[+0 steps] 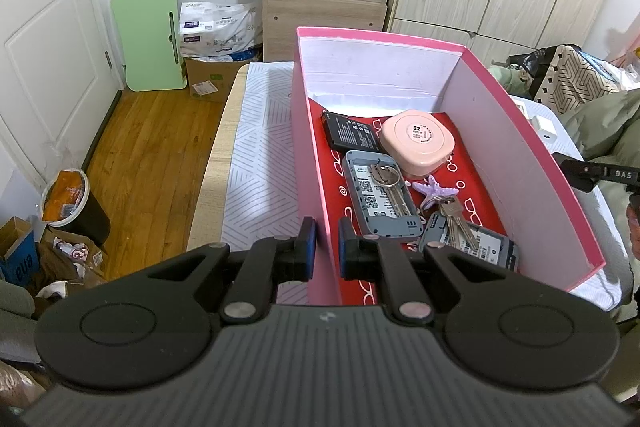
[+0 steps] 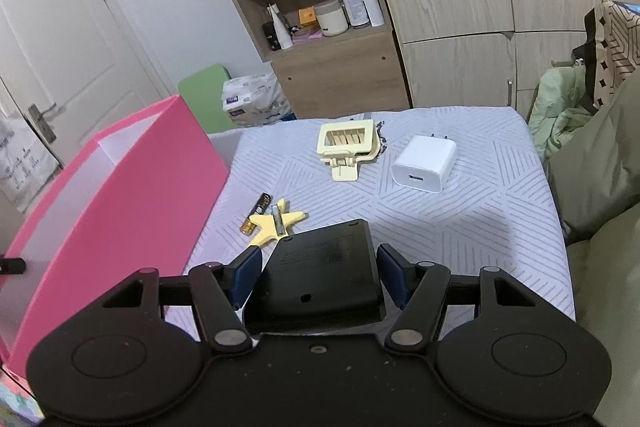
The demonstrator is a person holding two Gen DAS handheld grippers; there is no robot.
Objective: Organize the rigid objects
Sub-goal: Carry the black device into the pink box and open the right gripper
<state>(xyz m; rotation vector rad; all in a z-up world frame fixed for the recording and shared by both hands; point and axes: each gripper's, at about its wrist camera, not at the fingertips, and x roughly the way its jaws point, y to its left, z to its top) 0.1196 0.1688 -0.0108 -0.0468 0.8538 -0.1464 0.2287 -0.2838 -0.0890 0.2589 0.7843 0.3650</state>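
A: Pink box point(image 1: 520, 163) wall pinched by the left gripper point(image 1: 326, 239), fingers closed on it.

B: Right gripper point(image 2: 320, 275) clamps the black device point(image 2: 320, 275) above the bench point(image 2: 480, 227). Lift clear over the rim, then lower flat.

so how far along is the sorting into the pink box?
Done: black battery, pink rounded case, grey routers and keys lie in the pink cardboard box. In hand: right tongs grip a black flat device. Left: white charger, cream clip, yellow starfish keyring.
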